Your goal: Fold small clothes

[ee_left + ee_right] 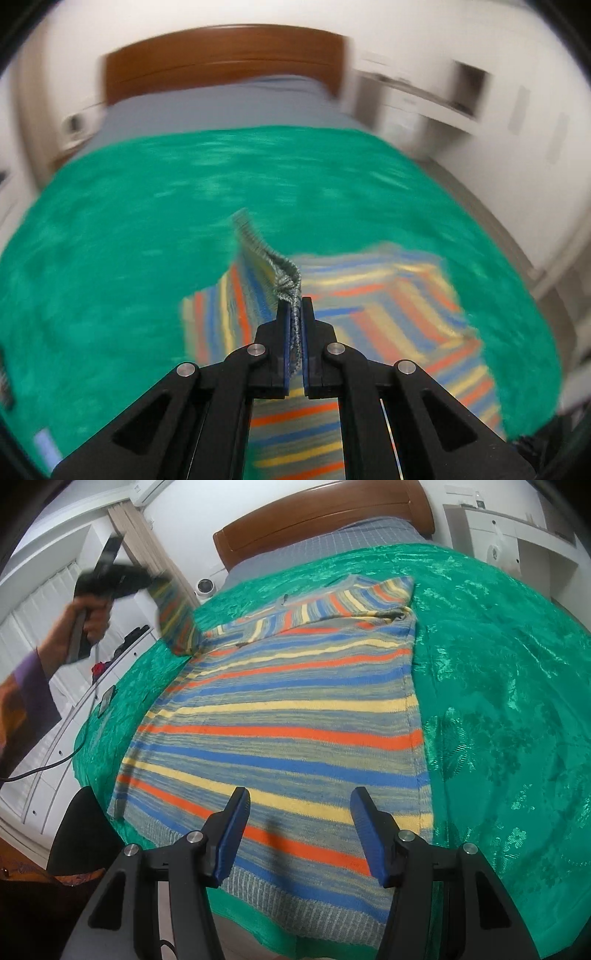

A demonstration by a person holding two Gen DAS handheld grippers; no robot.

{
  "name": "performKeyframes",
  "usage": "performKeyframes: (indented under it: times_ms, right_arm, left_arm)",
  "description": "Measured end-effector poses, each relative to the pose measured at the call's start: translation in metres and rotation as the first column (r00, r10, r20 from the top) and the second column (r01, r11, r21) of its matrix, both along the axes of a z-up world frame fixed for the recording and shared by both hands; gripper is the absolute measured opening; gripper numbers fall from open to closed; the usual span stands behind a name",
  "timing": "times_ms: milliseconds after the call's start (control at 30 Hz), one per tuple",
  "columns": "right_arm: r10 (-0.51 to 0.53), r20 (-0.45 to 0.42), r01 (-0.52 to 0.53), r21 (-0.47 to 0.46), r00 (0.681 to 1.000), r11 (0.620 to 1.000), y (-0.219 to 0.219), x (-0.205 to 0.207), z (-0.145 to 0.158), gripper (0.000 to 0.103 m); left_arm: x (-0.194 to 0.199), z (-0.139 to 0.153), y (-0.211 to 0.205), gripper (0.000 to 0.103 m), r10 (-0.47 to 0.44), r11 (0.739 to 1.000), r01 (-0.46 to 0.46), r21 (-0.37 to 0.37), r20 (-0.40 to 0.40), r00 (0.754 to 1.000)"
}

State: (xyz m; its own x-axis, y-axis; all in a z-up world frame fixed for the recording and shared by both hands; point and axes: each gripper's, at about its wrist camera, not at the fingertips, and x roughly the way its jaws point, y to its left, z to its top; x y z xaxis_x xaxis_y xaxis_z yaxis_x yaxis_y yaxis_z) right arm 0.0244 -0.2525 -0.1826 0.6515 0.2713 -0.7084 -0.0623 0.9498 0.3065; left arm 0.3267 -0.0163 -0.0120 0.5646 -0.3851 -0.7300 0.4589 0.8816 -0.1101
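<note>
Left hand-held gripper point(294, 301) raised, clamped on ribbed cuff of striped knitted sweater point(288, 716), right hand-held gripper point(298, 801) hovering jaws apart above hem, green patterned bedspread point(498, 686) beneath

One striped sweater point(288, 716), two hand-held grippers point(297, 801)

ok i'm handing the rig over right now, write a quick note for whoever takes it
Left gripper: shut on the ribbed cuff of the striped sweater's sleeve, lifted above the green bedspread at the sweater's left side.
Right gripper: open, holds nothing, poised over the sweater's ribbed hem.
Sweater body lies flat on the bedspread, hem toward you, collar toward the wooden headboard.
Done: the other sleeve already lies folded across the chest.
Left: lay the held sleeve across the body, release, then likely fold the body hem to collar.
</note>
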Motion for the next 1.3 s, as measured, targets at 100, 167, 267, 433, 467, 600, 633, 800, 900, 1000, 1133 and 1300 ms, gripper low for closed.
performKeyframes:
  times_ms: [100, 167, 267, 433, 467, 600, 633, 800, 900, 1000, 1133, 1300]
  right_arm:
    - [-0.02, 0.007, 0.02, 0.012, 1.0, 1.0, -0.006, -0.001, 0.0, 0.057]
    - [-0.037, 0.007, 0.037, 0.023, 0.999, 0.999, -0.011, -0.001, 0.0, 0.057]
    - [-0.058, 0.009, 0.058, 0.044, 0.998, 0.997, -0.018, -0.003, 0.001, 0.057]
    - [-0.079, 0.008, 0.078, 0.077, 0.997, 0.994, -0.028, -0.003, -0.002, 0.057]
    - [-0.077, 0.005, 0.077, 0.08, 0.997, 0.994, -0.028, -0.002, -0.003, 0.057]
    - [-0.063, -0.005, 0.063, 0.076, 0.998, 0.995, -0.024, 0.003, -0.007, 0.057]
    - [-0.063, -0.005, 0.063, 0.071, 0.998, 0.995, -0.024, 0.003, -0.007, 0.057]
    - [-0.063, -0.014, 0.064, 0.046, 0.998, 0.997, -0.021, 0.005, -0.009, 0.057]
    - [-0.058, -0.016, 0.058, 0.021, 0.998, 0.998, -0.018, 0.005, -0.009, 0.057]
    - [-0.064, -0.016, 0.064, 0.013, 0.998, 0.998, -0.018, 0.003, -0.008, 0.057]
    - [-0.08, -0.018, 0.08, 0.03, 0.997, 0.996, -0.023, 0.003, -0.009, 0.057]
    - [-0.07, -0.013, 0.071, 0.018, 0.997, 0.997, -0.02, 0.004, -0.008, 0.057]
  left_arm:
    - [-0.007, -0.029, -0.066, 0.032, -0.128, 0.991, 0.125, -0.04, -0.068, 0.989]
    - [-0.015, -0.056, -0.09, 0.083, -0.177, 0.983, 0.169, -0.069, -0.139, 0.974]
    - [-0.026, -0.069, -0.08, 0.081, -0.193, 0.978, 0.178, -0.105, -0.154, 0.969]
    - [-0.035, -0.08, 0.008, 0.085, -0.013, 0.997, 0.0, -0.082, -0.15, 0.989]
    - [-0.035, -0.083, 0.025, 0.085, 0.023, 0.996, -0.035, -0.076, -0.159, 0.987]
    - [-0.046, -0.109, 0.076, 0.084, 0.09, 0.992, -0.108, -0.073, -0.218, 0.972]
    - [-0.05, -0.114, 0.076, 0.084, 0.087, 0.992, -0.104, -0.068, -0.217, 0.972]
    - [-0.043, -0.134, 0.052, 0.079, 0.129, 0.991, -0.134, -0.017, -0.175, 0.976]
    - [-0.029, -0.155, 0.053, 0.011, 0.259, 0.962, -0.238, 0.133, -0.172, 0.95]
    - [-0.037, -0.161, 0.069, 0.011, 0.314, 0.949, -0.305, 0.078, -0.192, 0.93]
    - [-0.063, -0.159, 0.094, 0.017, 0.343, 0.939, -0.335, 0.074, -0.187, 0.921]
    - [-0.112, -0.143, 0.11, 0.075, 0.321, 0.946, -0.325, 0.002, -0.167, 0.932]
